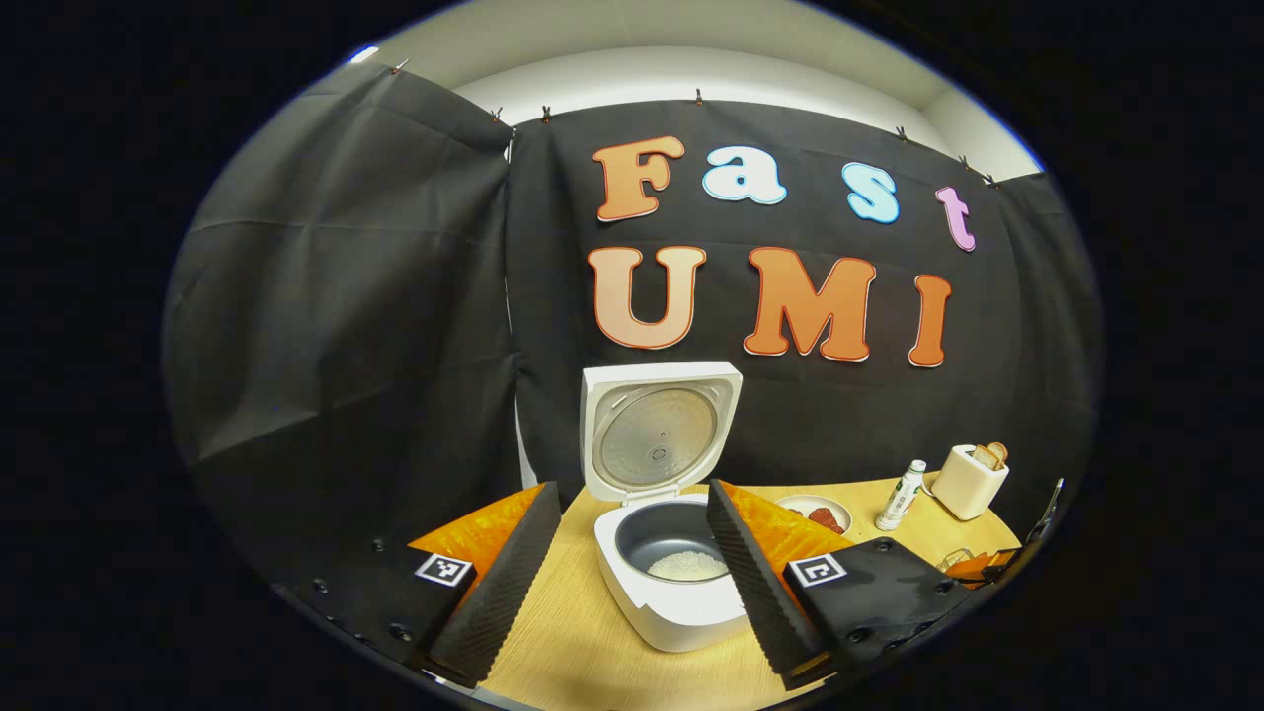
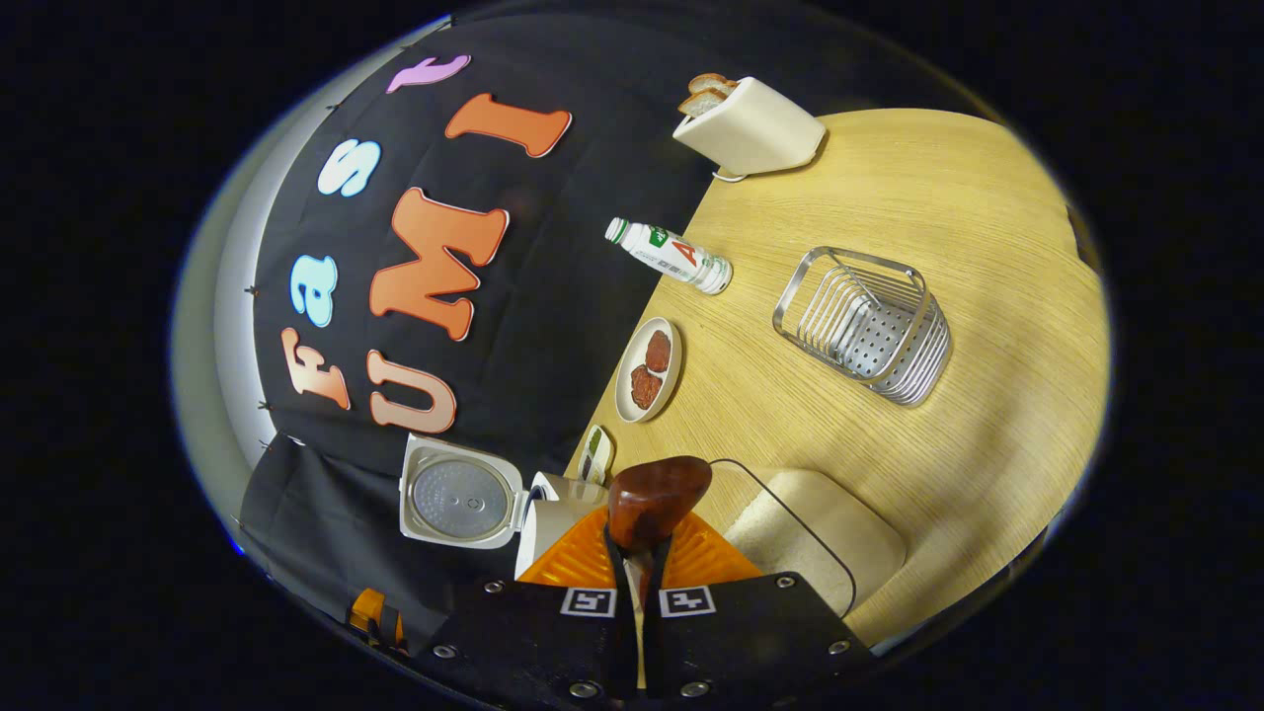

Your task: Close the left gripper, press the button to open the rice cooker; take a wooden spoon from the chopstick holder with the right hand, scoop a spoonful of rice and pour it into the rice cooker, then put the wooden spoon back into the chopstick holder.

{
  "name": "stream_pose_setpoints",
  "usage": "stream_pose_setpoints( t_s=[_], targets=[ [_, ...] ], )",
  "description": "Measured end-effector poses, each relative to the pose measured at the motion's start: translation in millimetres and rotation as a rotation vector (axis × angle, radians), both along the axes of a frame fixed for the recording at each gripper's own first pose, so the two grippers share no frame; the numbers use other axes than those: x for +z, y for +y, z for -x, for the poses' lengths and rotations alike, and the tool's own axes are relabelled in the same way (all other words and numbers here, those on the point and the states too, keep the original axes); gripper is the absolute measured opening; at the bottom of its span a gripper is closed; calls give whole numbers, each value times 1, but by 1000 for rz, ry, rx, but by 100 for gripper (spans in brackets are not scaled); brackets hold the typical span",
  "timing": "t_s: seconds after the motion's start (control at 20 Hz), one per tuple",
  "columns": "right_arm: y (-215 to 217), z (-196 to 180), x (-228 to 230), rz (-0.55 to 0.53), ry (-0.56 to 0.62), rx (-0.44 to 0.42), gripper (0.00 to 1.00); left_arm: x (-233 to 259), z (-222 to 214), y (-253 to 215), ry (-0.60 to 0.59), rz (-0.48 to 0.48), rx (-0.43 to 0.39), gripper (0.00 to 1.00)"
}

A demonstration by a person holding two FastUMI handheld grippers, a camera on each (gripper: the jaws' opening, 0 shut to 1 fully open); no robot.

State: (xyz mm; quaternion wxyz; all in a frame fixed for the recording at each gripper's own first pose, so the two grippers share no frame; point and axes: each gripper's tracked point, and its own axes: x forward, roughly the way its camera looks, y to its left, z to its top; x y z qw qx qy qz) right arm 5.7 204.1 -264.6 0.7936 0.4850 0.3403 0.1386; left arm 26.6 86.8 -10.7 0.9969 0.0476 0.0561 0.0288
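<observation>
Holding the wooden spoon (image 2: 657, 501) pinched between the pressed-together fingers of the right gripper (image 2: 640, 573), we have its bowl pointing forward over the table (image 2: 987, 296). The rice cooker (image 1: 671, 583) stands with its lid (image 1: 660, 430) up and white rice already lying in the inner pot, so we judge the pour done and the return of the spoon as the step in hand. We should swing toward the wire chopstick holder (image 2: 864, 326), which stands well apart on the bare wood, tip the handle upright above its rim and lower it straight in before letting go. The left gripper (image 1: 627, 583) hangs with fingers spread wide, facing the cooker. A rice tray (image 2: 820, 543) lies just beside the spoon; a plate (image 2: 647, 370), a bottle (image 2: 671, 257) and a toaster (image 2: 750, 123) line the wall, none across our path
</observation>
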Motion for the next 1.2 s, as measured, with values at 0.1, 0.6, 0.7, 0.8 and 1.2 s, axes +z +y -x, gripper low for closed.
stream_pose_setpoints(
  t_s=[0.1,0.6,0.7,0.8,1.2],
  targets=[
    [-1,-1,7,-18,8,-7,2,2,0,0,-5,1,0,100],
    [23,-15,56,-142,39,-30,2,1,-4,4,-7,12,5,100],
    [33,-20,67,-151,35,-20,2,-2,-6,6,-1,17,7,100],
    [42,-24,77,-148,26,-12,2,-3,-8,7,3,24,5,100],
    [82,-56,108,-170,0,3,2,-12,-20,13,19,44,3,100]
  ],
)
